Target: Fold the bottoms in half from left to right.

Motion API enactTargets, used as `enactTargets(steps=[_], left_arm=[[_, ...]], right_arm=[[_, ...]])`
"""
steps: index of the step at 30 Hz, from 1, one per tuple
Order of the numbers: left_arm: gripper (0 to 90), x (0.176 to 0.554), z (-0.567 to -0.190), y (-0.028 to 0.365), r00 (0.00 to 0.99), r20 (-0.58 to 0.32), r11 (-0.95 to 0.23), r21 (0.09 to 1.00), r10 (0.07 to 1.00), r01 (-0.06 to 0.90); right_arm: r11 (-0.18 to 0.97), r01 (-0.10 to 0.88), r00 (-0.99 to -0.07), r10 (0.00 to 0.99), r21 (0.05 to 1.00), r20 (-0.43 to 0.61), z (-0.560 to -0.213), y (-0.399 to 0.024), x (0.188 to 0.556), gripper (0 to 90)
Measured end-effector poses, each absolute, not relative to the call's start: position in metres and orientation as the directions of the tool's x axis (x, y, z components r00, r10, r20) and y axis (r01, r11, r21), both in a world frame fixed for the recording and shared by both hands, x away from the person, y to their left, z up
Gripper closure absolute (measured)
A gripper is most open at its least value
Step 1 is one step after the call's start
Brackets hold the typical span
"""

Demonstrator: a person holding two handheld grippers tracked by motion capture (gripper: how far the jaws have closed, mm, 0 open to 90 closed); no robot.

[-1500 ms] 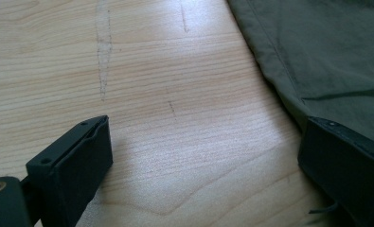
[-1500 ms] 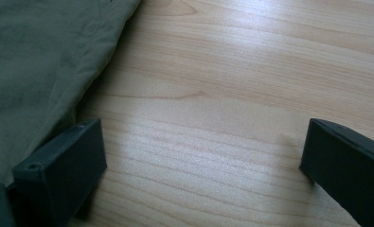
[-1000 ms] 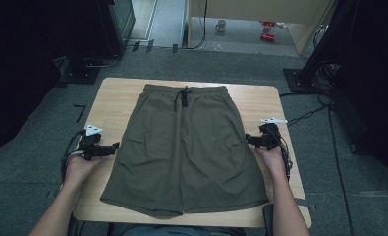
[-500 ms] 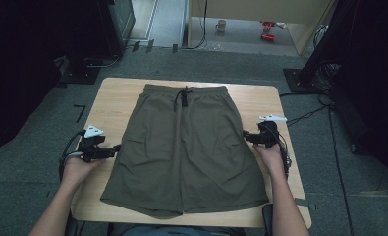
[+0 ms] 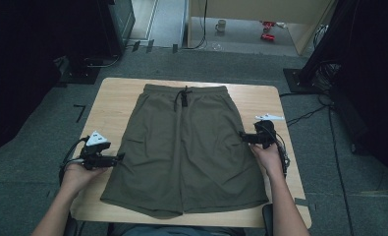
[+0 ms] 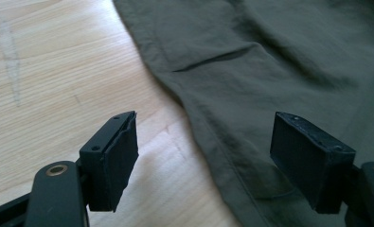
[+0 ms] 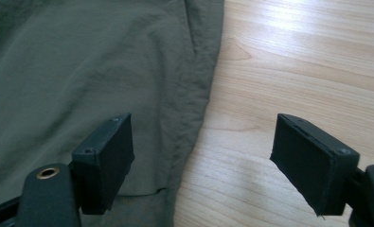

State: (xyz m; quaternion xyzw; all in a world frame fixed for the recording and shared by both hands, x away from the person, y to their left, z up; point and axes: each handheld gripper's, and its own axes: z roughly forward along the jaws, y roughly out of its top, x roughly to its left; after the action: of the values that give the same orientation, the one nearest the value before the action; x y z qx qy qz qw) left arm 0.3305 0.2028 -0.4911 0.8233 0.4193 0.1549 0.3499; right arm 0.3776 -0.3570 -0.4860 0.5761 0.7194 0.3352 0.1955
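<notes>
A pair of green shorts (image 5: 186, 147) lies flat in the middle of the tabletop (image 5: 113, 105), with the waist and its string (image 5: 183, 96) at the far end and the two legs toward the person. It is spread out smooth, likely so it is easy to fold. The left gripper (image 5: 118, 158) sits at the left side of the shorts, right by the outer edge of the leg. The right gripper (image 5: 242, 136) sits at the right side, a bit farther up, by the other outer edge. Each one points in at the cloth from its own side, so both sides can be picked up at once. In the left gripper view, the left fingers (image 6: 113, 158) stand wide apart, and the hem runs up between them, but they do not press on it. They have just been closing in a little. In the right gripper view, the right fingers (image 7: 106, 158) stand wide too, one over the cloth and one over bare wood, with the edge between them and nothing pinched. My guess is that the next step is to come down and pinch both edges.
</notes>
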Motion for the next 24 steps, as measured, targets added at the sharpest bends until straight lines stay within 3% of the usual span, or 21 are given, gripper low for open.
enactTargets(steps=[8, 11, 24], left_arm=[[25.0, 0.318, -0.493, 0.205, 0.612, -0.056, -0.405, 0.703, 0.788, 0.585], [30.5, 0.315, -0.493, 0.206, 0.618, -0.06, -0.406, 0.704, 0.784, 0.583], [30.0, 0.294, -0.499, 0.204, 0.646, -0.066, -0.436, 0.686, 0.761, 0.583]], right_arm=[[0.127, 0.695, -0.286, 0.952, 0.707, 0.11, -0.484, -0.348, 0.377, 21.5], [0.129, 0.696, -0.292, 0.95, 0.706, 0.114, -0.484, -0.346, 0.377, 21.5], [0.153, 0.685, -0.329, 0.937, 0.712, 0.115, -0.482, -0.329, 0.376, 22.0]])
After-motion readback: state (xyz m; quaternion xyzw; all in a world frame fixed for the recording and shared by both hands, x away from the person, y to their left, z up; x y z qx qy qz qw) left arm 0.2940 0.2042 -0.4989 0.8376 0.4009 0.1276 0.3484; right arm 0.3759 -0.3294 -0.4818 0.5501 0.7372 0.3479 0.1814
